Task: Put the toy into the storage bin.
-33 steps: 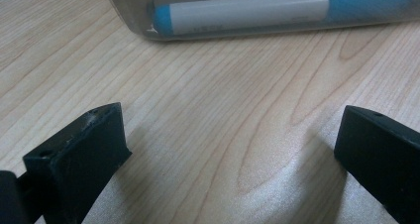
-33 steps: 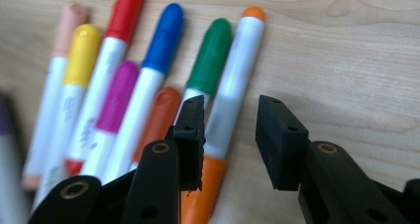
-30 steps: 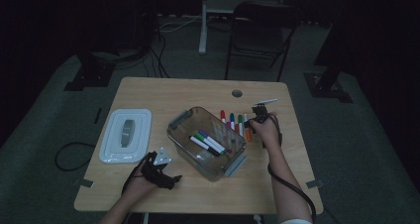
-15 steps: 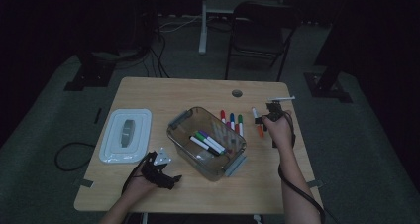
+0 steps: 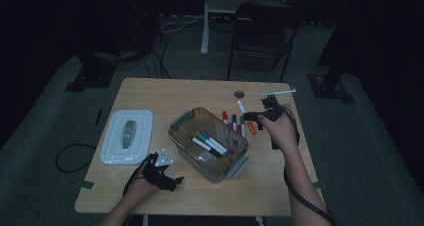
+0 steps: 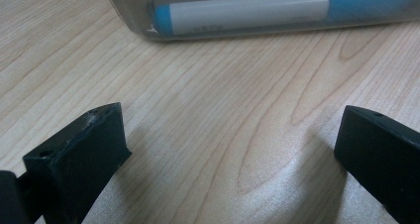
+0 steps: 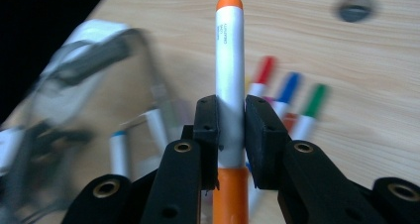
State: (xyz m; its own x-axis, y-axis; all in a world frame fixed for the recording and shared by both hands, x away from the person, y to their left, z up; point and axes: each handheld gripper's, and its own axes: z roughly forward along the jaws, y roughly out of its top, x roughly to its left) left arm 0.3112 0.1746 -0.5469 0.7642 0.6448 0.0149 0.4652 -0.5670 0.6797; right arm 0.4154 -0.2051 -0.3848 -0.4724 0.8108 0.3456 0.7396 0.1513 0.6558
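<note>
My right gripper (image 7: 230, 120) is shut on an orange-capped white marker (image 7: 229, 75), which stands up between the pads. From above, that gripper (image 5: 260, 117) hangs over the table's right side with the marker (image 5: 245, 115) in it, right of the clear bin (image 5: 207, 143). Red (image 5: 225, 117), blue (image 5: 234, 121) and green (image 5: 242, 125) markers lie on the wood under it. Several markers lie inside the bin. My left gripper (image 5: 170, 180) rests near the table's front edge, just left of the bin. Its jaws (image 6: 233, 144) stand open over bare wood, facing the bin wall and a blue-capped marker (image 6: 247, 13) behind it.
A white lid (image 5: 126, 136) lies on the table's left part. A round cable hole (image 5: 239, 93) sits in the table (image 5: 200, 91) near its far edge. A chair (image 5: 260, 31) and a desk leg stand on the floor beyond it.
The right hand has risen and drifted right, away from the loose markers, carrying the orange marker. The left hand and its gripper stay where they were.
</note>
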